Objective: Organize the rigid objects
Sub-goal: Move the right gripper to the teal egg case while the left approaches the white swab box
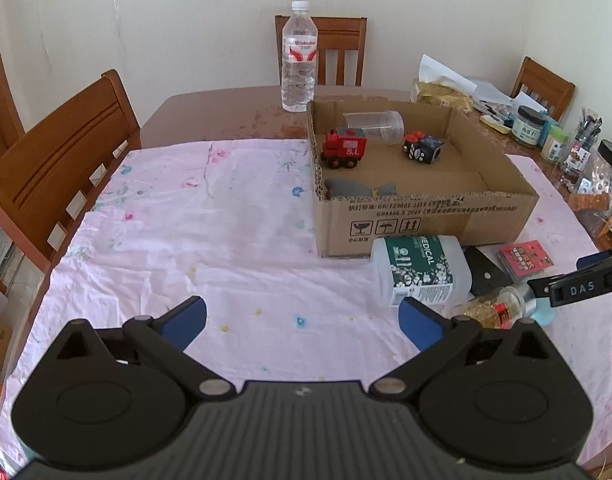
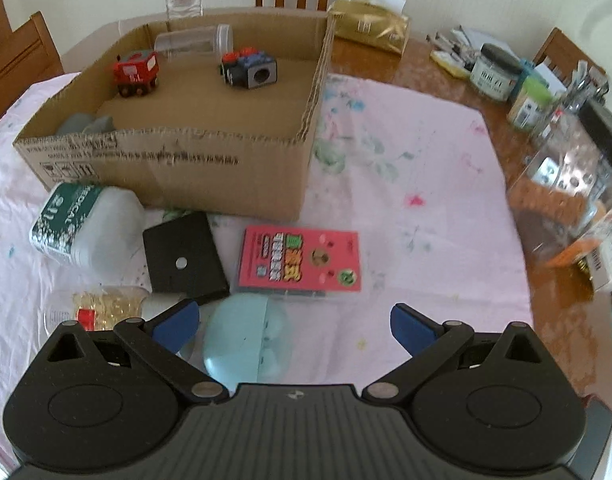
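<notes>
Only right wrist view: pale blue case [image 2: 244,338] between right tongs [image 2: 296,326].

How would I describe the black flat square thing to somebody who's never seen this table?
Find the cardboard box on the pink cloth. Just in front of it, between the white medical bottle and the red packet, lies the black plate: flat, square, with a small silver dot.

left hand-held gripper [image 1: 302,318]: black ribbed body | blue pads | silver pivot screws | right hand-held gripper [image 2: 292,320]: same
</notes>
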Tool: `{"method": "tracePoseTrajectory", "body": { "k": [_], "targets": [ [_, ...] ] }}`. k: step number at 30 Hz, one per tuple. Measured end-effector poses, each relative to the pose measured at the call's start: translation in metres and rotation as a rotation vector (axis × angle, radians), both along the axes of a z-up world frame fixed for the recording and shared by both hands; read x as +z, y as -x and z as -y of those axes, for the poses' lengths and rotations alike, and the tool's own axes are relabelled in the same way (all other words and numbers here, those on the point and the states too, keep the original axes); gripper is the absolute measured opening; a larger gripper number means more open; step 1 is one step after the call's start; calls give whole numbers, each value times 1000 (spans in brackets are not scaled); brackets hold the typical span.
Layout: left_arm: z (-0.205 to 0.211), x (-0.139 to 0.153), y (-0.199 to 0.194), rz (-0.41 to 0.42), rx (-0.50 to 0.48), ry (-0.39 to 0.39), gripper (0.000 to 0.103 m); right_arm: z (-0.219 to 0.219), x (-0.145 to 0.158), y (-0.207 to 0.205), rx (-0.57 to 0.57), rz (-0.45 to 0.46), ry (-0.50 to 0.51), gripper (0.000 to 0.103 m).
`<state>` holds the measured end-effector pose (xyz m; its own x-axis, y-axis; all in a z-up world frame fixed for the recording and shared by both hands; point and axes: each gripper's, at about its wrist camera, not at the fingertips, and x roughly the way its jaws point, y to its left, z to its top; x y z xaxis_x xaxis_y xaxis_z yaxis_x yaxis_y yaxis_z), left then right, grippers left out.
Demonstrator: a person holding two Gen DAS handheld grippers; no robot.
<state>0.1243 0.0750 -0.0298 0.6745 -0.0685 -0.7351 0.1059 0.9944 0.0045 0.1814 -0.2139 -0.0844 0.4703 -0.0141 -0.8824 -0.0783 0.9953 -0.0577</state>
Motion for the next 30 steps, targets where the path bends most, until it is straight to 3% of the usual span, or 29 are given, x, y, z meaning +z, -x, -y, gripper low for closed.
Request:
{"method": "tracePoseTrajectory", "body": {
  "k": [12, 18, 23, 30],
  "targets": [
    [5, -2, -1, -14, -6, 5, 102, 6, -20, 2, -22, -28, -11, 103],
    [13, -3, -5, -13, -28, 0, 102, 19, -27, 10, -43, -37, 45, 103],
    [24, -10, -11, -30, -59, 1, 102, 33, -29, 13, -63, -31, -29, 103],
    [53, -18, -33, -32, -125, -14, 102, 33, -31, 19, -32, 13, -28, 103]
  ]
}}
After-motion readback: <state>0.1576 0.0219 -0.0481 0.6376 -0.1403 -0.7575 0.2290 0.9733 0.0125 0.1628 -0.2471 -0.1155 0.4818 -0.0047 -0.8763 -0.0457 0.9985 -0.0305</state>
